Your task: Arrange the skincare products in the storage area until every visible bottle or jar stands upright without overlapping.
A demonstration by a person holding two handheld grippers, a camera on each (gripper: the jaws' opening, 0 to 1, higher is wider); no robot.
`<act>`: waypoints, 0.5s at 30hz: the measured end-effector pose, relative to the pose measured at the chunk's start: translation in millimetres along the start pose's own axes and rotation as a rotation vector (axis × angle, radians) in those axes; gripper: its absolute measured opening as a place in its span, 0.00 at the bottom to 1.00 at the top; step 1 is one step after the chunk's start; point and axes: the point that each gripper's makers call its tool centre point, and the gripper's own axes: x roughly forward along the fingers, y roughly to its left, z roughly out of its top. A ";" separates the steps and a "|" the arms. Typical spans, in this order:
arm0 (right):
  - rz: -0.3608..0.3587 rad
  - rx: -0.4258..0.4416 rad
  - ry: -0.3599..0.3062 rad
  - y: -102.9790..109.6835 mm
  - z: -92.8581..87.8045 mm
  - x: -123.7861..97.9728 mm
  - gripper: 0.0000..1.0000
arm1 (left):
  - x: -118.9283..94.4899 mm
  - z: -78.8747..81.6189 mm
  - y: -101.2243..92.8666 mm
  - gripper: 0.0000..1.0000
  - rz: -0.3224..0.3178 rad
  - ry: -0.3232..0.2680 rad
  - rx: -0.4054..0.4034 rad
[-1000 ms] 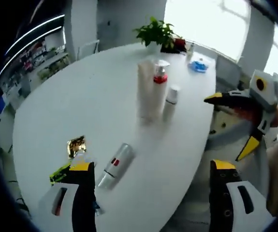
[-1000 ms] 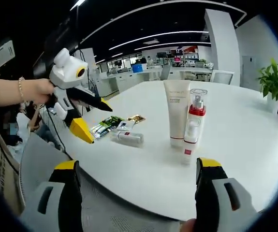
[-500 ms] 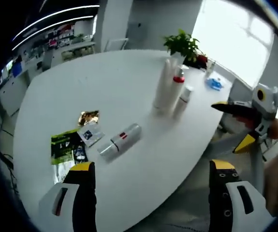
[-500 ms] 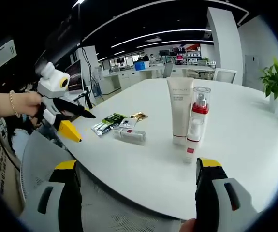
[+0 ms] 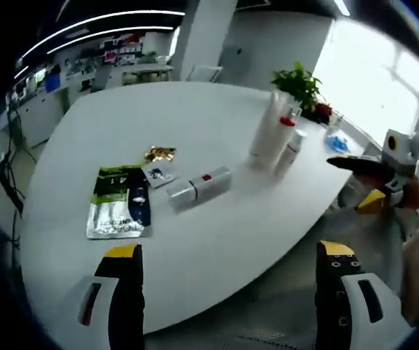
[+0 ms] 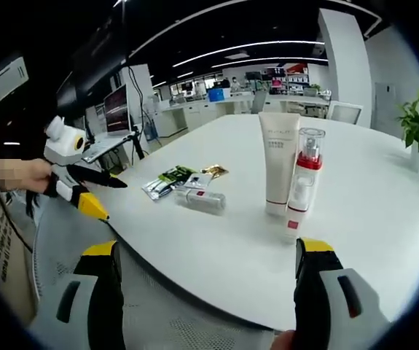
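Hand-held grippers left [image 5: 227,281], right [image 6: 205,281] agape, empty, off table [image 5: 216,240] edge; bottle [image 5: 200,186] seemingly lying flat.

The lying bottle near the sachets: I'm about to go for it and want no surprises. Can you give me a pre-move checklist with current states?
1. Left gripper open, empty: ok.
2. Right gripper open, empty: ok.
3. Lying bottle upright: not ok.
4. Lying bottle clear of the sachets: ok in the left gripper view.
5. White tube and red-collared pump bottle upright: ok.
6. Those two touching: cannot tell.
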 end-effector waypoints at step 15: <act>0.014 -0.016 0.023 2.9 -2.6 1.4 0.97 | 4.5 0.5 -1.9 0.97 -0.015 -0.010 0.028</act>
